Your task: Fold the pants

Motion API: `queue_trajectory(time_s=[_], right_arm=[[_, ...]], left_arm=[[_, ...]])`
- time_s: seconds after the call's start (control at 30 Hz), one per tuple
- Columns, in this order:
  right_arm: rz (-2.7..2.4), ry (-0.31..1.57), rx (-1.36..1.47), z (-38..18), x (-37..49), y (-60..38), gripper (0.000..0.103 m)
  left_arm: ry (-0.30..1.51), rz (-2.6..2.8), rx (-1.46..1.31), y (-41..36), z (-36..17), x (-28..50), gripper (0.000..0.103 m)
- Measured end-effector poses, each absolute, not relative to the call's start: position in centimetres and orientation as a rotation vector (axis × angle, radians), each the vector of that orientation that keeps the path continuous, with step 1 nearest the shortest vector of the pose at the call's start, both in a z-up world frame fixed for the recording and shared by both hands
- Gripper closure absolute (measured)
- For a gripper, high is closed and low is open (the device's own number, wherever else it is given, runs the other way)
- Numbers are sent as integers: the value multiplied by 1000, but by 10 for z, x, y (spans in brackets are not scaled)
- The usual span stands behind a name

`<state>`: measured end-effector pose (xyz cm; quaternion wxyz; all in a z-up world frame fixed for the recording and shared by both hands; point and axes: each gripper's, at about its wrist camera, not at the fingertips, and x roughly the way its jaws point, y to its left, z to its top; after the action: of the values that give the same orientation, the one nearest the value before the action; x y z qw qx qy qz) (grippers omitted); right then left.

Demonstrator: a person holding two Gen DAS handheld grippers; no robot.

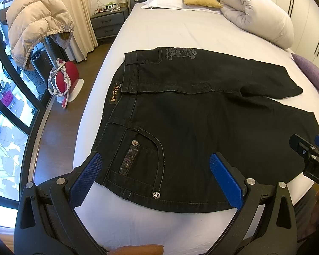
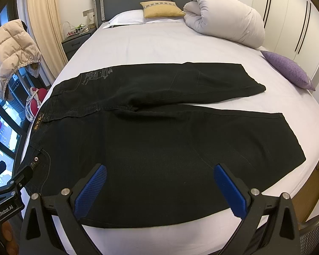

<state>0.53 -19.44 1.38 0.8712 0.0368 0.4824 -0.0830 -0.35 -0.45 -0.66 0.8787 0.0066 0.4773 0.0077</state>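
Black pants (image 2: 159, 131) lie flat across the bed (image 2: 159, 44), waistband to the left, legs spread to the right; the left claw (image 1: 155, 174) hangs wide open over the waist pocket, holding nothing; the right claw (image 2: 159, 187) gapes equally wide above the near leg, empty.

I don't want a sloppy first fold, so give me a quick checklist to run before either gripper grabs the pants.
1. Pants spread on the bed: ok, legs apart, waist to the left.
2. Left gripper open: ok, holding nothing.
3. Right gripper open: ok, holding nothing.
4. Near edge within reach: ok, both grippers sit over it.
5. Far leg lies flat: not ok, bunched at the crotch.
6. Fold space clear: ok, duvet and cushion lie off the pants.
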Motion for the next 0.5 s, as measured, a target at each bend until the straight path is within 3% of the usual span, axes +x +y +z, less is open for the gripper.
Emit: queue_trajectory(time_s=[0.5], right_arm=[[-175,1010,75,11,6,-190,0]], left_arm=[[998,17,13,-4,-7,-4,0]])
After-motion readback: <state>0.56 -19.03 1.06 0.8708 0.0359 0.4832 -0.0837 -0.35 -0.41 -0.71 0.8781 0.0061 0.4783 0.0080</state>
